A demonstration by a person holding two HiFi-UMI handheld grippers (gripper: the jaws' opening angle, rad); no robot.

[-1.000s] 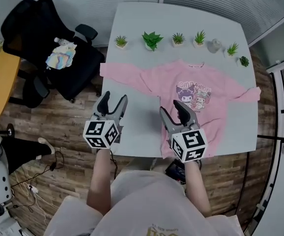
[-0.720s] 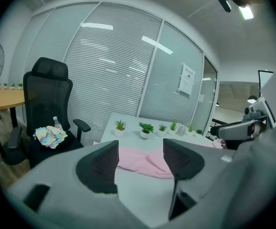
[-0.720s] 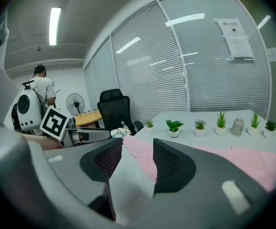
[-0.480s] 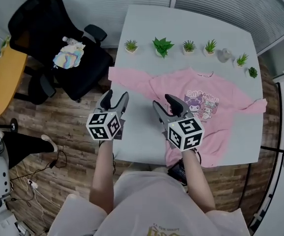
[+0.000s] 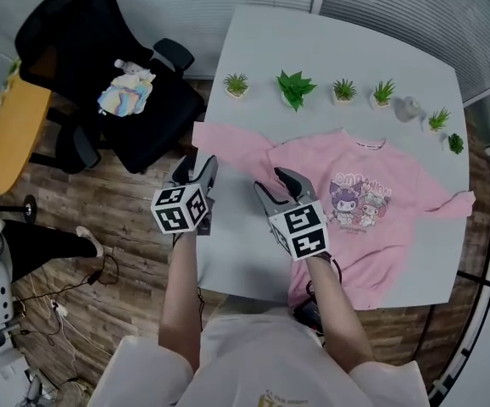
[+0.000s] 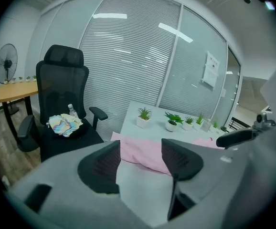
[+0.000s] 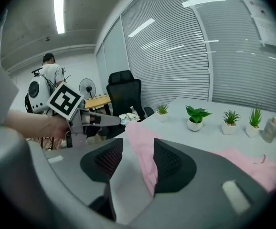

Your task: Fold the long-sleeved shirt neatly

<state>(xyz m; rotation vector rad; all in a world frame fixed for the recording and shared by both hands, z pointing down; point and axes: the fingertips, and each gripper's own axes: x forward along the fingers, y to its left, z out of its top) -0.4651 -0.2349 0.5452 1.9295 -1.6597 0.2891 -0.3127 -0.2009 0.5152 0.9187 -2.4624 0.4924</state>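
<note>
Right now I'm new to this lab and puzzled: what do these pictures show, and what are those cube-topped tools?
A person holds two hand tools, each ending in a two-jaw claw. One picture comes from a camera on their head, looking down; the others from cameras riding on each tool. On the table lies a pink shirt, spread out, with a row of plants behind. The left claw and right claw are open and empty; the left's jaws have just been closing slightly.

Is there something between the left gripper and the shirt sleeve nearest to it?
Nothing visible. Only bare table lies between the left gripper and the pink sleeve. Its jaws are open with nothing between them, and have just been closing slightly. The potted plants stand beyond the shirt, off the path.
</note>
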